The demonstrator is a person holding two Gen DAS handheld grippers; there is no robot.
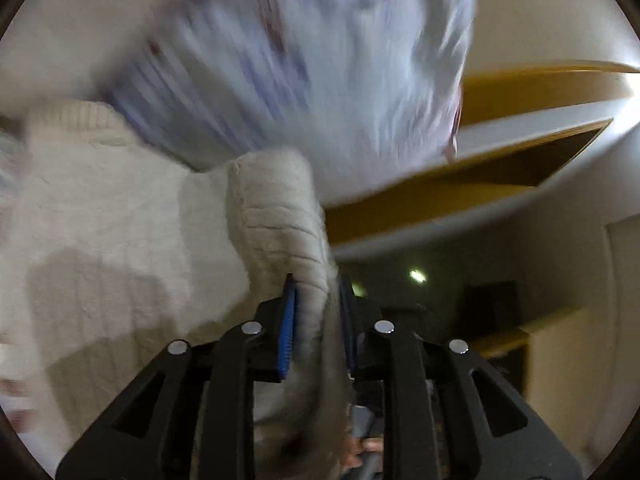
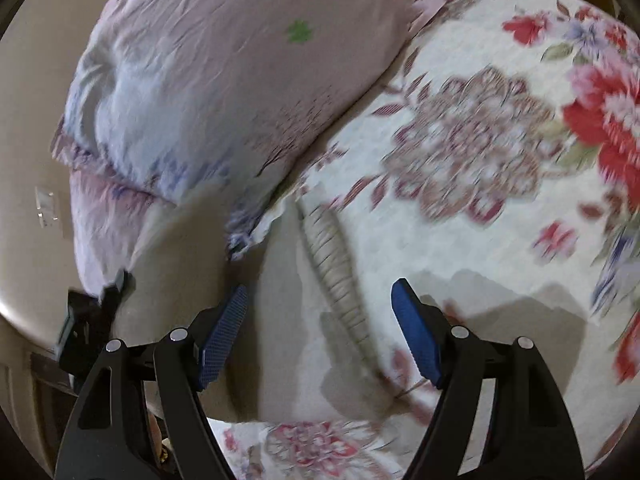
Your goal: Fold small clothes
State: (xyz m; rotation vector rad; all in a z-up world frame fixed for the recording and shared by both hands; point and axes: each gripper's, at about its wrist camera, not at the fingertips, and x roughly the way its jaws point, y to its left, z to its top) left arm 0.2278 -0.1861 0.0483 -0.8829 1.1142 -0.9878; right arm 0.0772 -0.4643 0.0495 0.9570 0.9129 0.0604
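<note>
The soft, limp cream knit [image 1: 120, 216] hung pinched at its ribbed cuff [image 1: 280, 216] in the left gripper [image 1: 316, 320]; the right gripper [image 2: 320, 332] gaped wide above its ribbed hem [image 2: 340, 276], the likeliest hold.

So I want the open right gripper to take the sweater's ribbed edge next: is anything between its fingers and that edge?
Nothing visible. The right gripper is open, and the cream knit sweater's ribbed edge lies in line between its fingers on the floral quilt. The left gripper already pinches a ribbed edge.

A bed in a dim room

Flowery quilt [image 2: 500, 208], pink pillow [image 2: 224, 64], pale wall [image 1: 532, 8], one small light [image 1: 417, 275].
</note>
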